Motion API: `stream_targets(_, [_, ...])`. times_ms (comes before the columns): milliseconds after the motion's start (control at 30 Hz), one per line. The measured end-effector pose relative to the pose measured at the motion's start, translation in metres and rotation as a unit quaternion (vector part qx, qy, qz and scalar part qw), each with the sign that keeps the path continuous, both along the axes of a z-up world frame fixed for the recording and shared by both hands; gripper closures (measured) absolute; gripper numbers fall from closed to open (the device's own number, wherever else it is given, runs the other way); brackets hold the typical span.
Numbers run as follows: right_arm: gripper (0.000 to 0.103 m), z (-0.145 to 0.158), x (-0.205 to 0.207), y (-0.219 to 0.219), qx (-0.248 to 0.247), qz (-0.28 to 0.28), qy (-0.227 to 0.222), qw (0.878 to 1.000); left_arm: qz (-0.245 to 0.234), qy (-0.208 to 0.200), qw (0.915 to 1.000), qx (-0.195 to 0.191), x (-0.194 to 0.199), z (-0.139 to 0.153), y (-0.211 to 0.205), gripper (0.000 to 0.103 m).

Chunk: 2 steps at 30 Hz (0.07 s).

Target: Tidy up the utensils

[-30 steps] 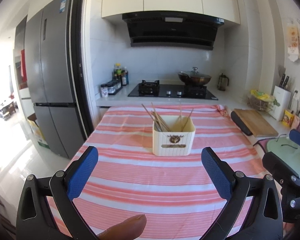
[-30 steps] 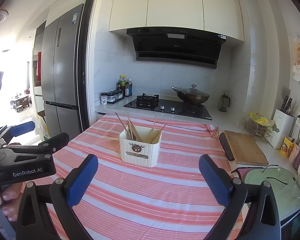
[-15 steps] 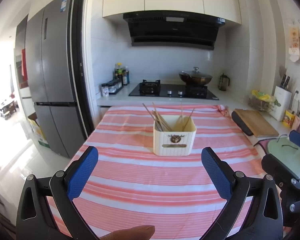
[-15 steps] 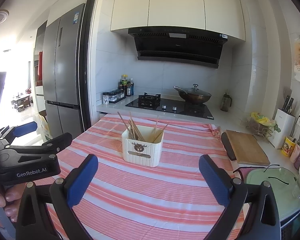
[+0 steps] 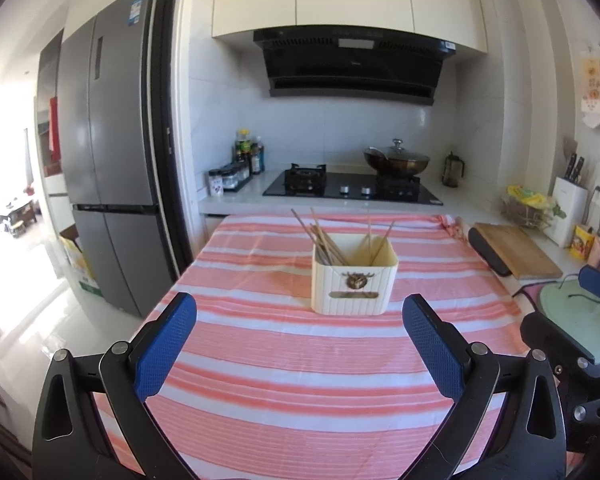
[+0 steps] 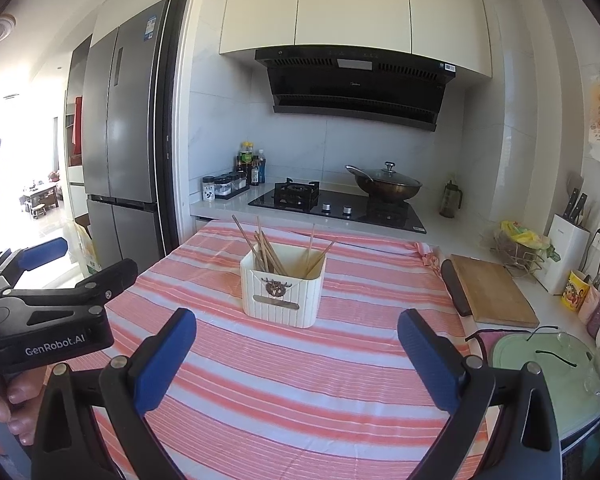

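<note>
A cream ribbed utensil holder (image 5: 354, 284) stands upright mid-table on the pink striped cloth (image 5: 300, 380). Several wooden chopsticks (image 5: 328, 240) lean inside it. My left gripper (image 5: 300, 344) is open with nothing between its blue pads, held short of the holder and centred on it. In the right wrist view the same holder (image 6: 282, 292) and chopsticks (image 6: 268, 248) sit ahead and slightly left of my right gripper (image 6: 296, 356), which is open and holds nothing. Each gripper shows in the other's view: the right gripper (image 5: 564, 304) at the right edge, the left gripper (image 6: 84, 264) at the left, held by a hand (image 6: 4, 408).
A wooden cutting board (image 6: 492, 292) and a glass lid (image 6: 540, 360) lie on the counter right of the table. Behind are a gas hob (image 6: 340, 206) with a lidded wok (image 6: 388, 184), bottles, a knife block (image 6: 568, 256) and a tall fridge (image 6: 128, 120).
A fingertip at the bottom of the left wrist view has dropped out of sight. Both grippers stay open and almost still; the holder has not moved.
</note>
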State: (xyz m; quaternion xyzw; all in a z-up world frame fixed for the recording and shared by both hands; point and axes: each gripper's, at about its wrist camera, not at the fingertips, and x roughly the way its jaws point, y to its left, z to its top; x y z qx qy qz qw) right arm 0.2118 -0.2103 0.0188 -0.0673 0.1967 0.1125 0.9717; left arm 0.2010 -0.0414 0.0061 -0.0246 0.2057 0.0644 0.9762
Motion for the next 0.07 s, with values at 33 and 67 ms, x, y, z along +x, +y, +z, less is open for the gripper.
stream_targets(33, [0.000, -0.0005, 0.0004, 0.0005, 0.000, 0.001, 0.000, 1.000, -0.001, 0.003, 1.0000, 0.000, 0.0015, -0.0013, 0.0007, 0.000])
stream_targets(67, [0.000, -0.0013, 0.0012, 0.0012, 0.000, 0.002, 0.001, 1.000, -0.004, 0.006, 1.0000, -0.001, 0.0033, -0.0027, 0.0016, 0.000])
